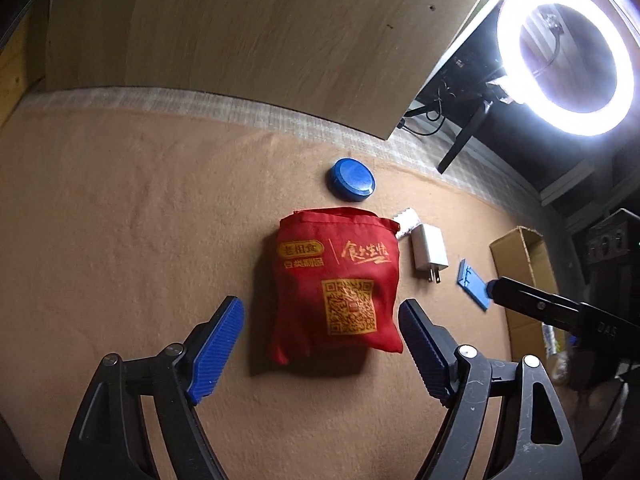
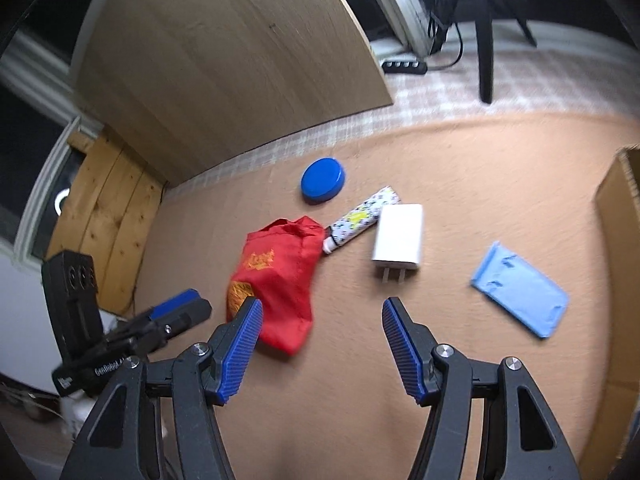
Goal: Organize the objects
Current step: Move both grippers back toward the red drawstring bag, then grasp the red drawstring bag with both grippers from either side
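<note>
A red cloth bag (image 1: 338, 284) with yellow print lies on the tan mat; it also shows in the right wrist view (image 2: 276, 276). My left gripper (image 1: 322, 320) is open, its fingers on either side of the bag's near end, above it. Beside the bag lie a patterned white tube (image 2: 360, 218), a white charger plug (image 2: 398, 238), a blue round lid (image 2: 323, 180) and a light blue flat holder (image 2: 520, 294). My right gripper (image 2: 322, 320) is open and empty, hovering over the mat in front of the charger.
An open cardboard box (image 2: 616, 264) stands at the mat's right edge. A wooden board (image 1: 248, 40) leans behind the mat. A lit ring light (image 1: 564, 56) on a tripod stands at the far right. A power strip (image 2: 404, 67) lies on the checked cloth.
</note>
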Available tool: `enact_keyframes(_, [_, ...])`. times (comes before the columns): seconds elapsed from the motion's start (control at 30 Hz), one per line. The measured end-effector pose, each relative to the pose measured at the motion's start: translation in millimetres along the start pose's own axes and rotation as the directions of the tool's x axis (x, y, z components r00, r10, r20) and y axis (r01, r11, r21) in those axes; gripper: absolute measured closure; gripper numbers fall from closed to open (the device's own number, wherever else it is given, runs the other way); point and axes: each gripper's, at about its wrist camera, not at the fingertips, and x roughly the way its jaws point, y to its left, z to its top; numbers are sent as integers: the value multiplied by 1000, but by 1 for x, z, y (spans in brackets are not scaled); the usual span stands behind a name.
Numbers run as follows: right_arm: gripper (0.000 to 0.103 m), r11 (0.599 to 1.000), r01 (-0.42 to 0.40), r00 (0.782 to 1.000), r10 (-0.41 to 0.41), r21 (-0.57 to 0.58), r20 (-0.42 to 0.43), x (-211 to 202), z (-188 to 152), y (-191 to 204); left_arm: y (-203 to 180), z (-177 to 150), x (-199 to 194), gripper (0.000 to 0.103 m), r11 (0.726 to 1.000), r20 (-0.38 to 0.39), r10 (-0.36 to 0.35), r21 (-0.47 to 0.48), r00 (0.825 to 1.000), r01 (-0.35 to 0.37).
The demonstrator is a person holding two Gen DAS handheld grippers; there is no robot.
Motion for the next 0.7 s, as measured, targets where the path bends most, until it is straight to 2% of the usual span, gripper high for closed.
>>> enact_keyframes(0.2, [43, 999, -27, 999, 29, 46, -45, 30, 8, 5, 9, 8, 17, 19, 998, -44, -60, -11, 997, 59])
enact_keyframes(0.57, [42, 998, -33, 996, 37, 46, -84, 60, 18, 21, 11, 15, 45, 15, 996, -99, -80, 16, 992, 82])
enact_keyframes(0.7, [41, 999, -14, 994, 17, 29, -108, 73, 17, 29, 9, 15, 54, 15, 996, -118, -77, 29, 990, 81])
